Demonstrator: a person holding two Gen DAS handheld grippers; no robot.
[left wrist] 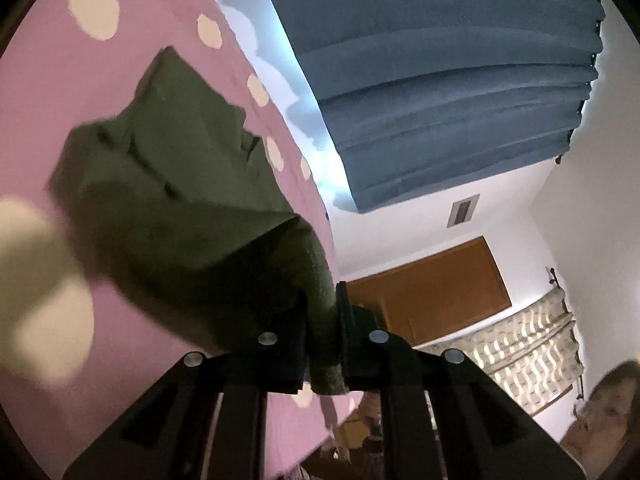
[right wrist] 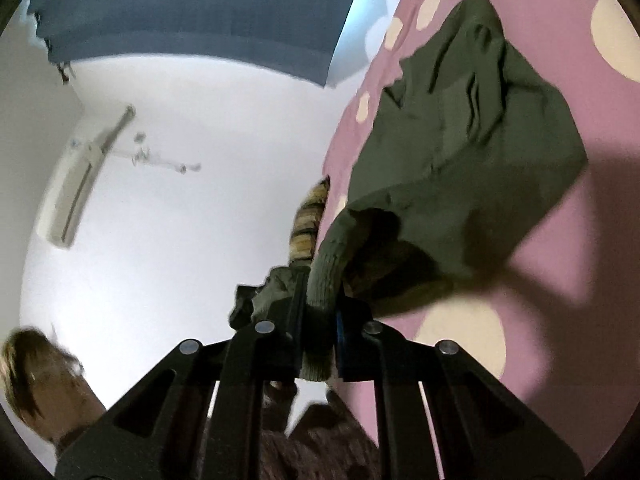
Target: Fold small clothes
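Olive green garment [left wrist: 168, 184] is pinched at its ribbed hem by both grippers: left gripper [left wrist: 322, 320] clamped narrow on one corner, right gripper [right wrist: 318, 320] clamped narrow on the other. Cloth runs forward from both, long axis away from the fingers, far end draped on the pink spotted bed cover [left wrist: 60, 88]. Both arms equally near, so the next fold likely carries the held hem toward the far end. Room: blue curtain [left wrist: 440, 60], white wall, brown door [left wrist: 436, 284], wall air conditioner [right wrist: 76, 196].
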